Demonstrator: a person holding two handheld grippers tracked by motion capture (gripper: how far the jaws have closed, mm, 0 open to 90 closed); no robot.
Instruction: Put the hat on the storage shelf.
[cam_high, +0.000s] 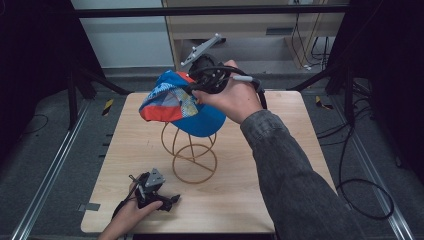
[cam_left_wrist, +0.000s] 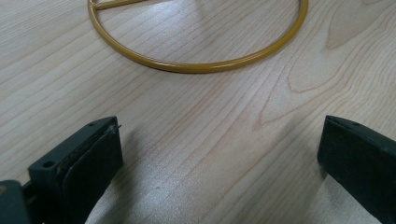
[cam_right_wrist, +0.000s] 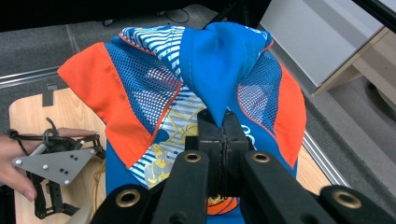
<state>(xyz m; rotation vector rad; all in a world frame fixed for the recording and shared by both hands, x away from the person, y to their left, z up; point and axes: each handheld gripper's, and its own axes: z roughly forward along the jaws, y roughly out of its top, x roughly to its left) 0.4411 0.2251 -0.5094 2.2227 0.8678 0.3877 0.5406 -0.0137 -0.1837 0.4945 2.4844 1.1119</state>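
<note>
We see the right gripper (cam_high: 192, 86) raised over the far part of the wooden surface (cam_high: 240, 200), above the wire stand (cam_high: 192, 155). Its fingers (cam_right_wrist: 211, 135) are pressed together on a fold of blue fabric at the top of the cap (cam_high: 180, 102); nothing else is between them. The cap, blue with orange panels, mesh and a striped print, hangs from that pinch. Its lower edge sits at the top loops of the stand; whether it touches the wire we cannot tell.

The left gripper (cam_high: 172, 200) lies low on the surface, on the near side of the stand and a little to its left, held by the left hand (cam_high: 127, 217). Its fingers (cam_left_wrist: 91, 158) stand wide apart with only bare wood between them. The stand's yellow base ring (cam_left_wrist: 201, 65) curves just beyond their tips, not touching.
</note>
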